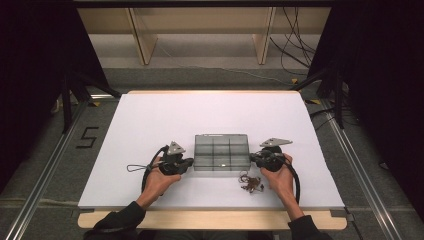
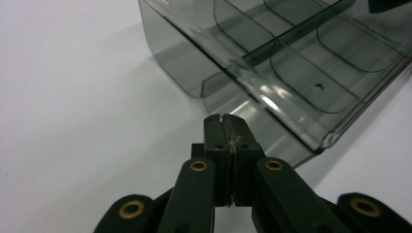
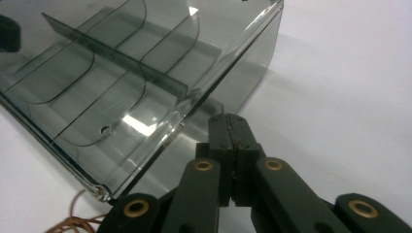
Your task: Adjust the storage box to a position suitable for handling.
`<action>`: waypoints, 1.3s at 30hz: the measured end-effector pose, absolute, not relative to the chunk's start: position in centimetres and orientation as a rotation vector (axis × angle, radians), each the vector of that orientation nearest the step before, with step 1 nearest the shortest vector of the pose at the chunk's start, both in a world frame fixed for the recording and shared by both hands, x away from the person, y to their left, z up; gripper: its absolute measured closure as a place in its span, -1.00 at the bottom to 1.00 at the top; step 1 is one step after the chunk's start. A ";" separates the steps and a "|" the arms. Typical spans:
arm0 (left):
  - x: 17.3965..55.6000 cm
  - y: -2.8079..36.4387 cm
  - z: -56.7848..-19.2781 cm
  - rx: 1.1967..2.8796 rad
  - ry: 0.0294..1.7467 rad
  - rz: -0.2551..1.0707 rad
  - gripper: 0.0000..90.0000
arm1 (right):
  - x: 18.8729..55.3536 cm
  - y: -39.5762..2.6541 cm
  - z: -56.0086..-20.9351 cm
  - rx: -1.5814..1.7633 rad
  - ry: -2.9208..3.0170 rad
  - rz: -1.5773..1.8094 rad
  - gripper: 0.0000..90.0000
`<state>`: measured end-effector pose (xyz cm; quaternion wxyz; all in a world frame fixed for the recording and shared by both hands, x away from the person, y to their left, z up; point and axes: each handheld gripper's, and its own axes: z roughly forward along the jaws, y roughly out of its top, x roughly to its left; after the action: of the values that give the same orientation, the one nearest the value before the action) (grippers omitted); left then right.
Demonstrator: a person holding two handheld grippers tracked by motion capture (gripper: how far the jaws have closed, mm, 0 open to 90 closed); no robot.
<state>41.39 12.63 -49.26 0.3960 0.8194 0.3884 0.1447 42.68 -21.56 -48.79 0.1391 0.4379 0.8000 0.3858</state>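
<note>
- Left gripper [image 2: 224, 119] is sitting with jaws pressed together, empty, beside the smoky divided box [image 2: 291, 63].
- Right gripper [image 3: 228, 118] is likewise clamped closed, empty, flanking it.

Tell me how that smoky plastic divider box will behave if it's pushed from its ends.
The divider box looks thin-walled and empty, so probably light and quick to slide on the smooth white table. Its glossy walls may slip. Low and flat, it seems unlikely to tip.

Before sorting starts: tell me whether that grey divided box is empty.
Empty: the smoky compartment box shows bare compartment floors in both gripper views.
</note>
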 end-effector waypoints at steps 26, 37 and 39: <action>40.4 16.2 -49.1 2.077 1.007 0.401 0.98 | 41.3 -17.4 -47.8 1.192 2.379 1.046 1.00; 39.0 16.7 -49.0 2.060 0.993 0.395 0.99 | 39.8 -17.0 -47.7 1.169 2.366 1.053 1.00; 38.9 16.7 -49.0 2.066 0.985 0.393 0.99 | 39.6 -16.9 -47.6 1.169 2.375 1.050 1.00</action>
<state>38.86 16.74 -48.96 0.3983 0.8160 0.3891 0.1554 39.62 -16.95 -47.56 0.1464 0.4061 0.8250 0.3648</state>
